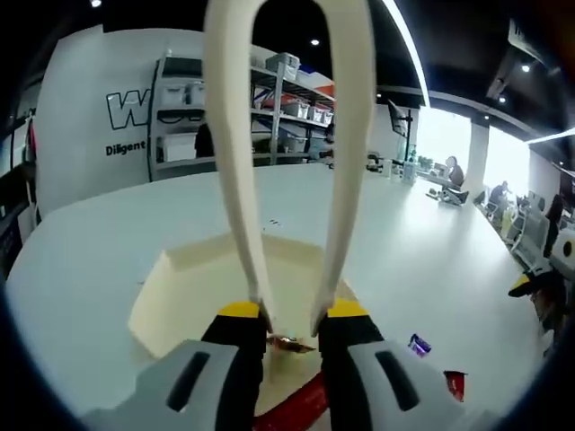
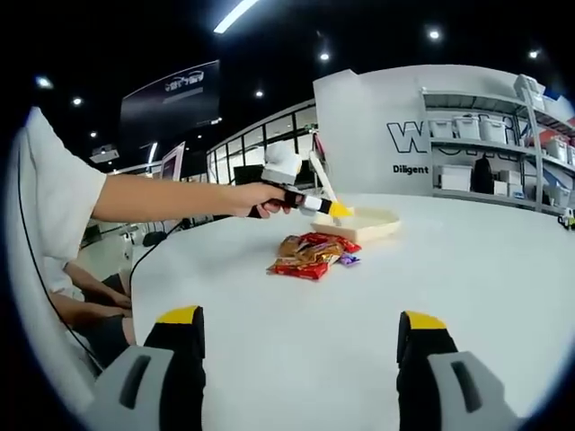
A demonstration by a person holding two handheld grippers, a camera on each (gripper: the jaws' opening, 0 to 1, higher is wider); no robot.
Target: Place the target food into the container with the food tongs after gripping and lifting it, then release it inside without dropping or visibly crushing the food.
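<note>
My left gripper (image 1: 292, 314) is shut on the cream food tongs (image 1: 232, 162). The tongs' two arms rise apart from between the yellow-tipped jaws and leave the top of the left gripper view, so their far ends are hidden. Below them lies the shallow cream container (image 1: 180, 287), and a small brown food piece (image 1: 287, 343) and a red packet (image 1: 301, 406) sit just under the jaws. In the right gripper view, a person's hand holds that left gripper (image 2: 310, 203) above the container (image 2: 370, 224), behind a pile of snack packets (image 2: 310, 253). My right gripper (image 2: 301, 337) is open over bare table.
A purple wrapped candy (image 1: 419, 344) and a small red packet (image 1: 455, 384) lie to the right on the white table (image 1: 431, 251). Shelving with boxes (image 1: 287, 108) stands behind. The person's sleeve and arm (image 2: 135, 197) reach in from the left.
</note>
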